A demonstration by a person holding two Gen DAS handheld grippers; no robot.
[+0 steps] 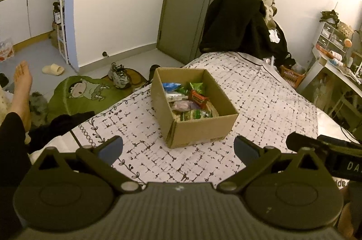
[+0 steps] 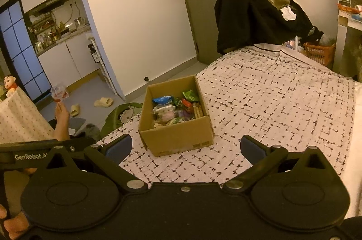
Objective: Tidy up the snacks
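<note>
An open cardboard box [image 1: 201, 130] stands on the patterned bedspread [image 1: 267, 99], near its left edge. Several snack packets [image 1: 189, 100] lie inside it: blue, green, red and pale ones. The box also shows in the right wrist view [image 2: 178, 139], with the snack packets [image 2: 177, 110] in it. My left gripper [image 1: 178, 148] is open and empty, held back from the box's near side. My right gripper [image 2: 186, 147] is open and empty, also short of the box. No snack lies on the bedspread outside the box.
A dark coat pile [image 1: 239, 20] covers the bed's far end. A green cartoon rug [image 1: 81, 93], shoes [image 1: 117, 76] and a slipper [image 1: 53, 70] lie on the floor to the left. A cluttered desk [image 1: 334, 63] stands at right. A person's bare foot [image 1: 21, 86] is at left.
</note>
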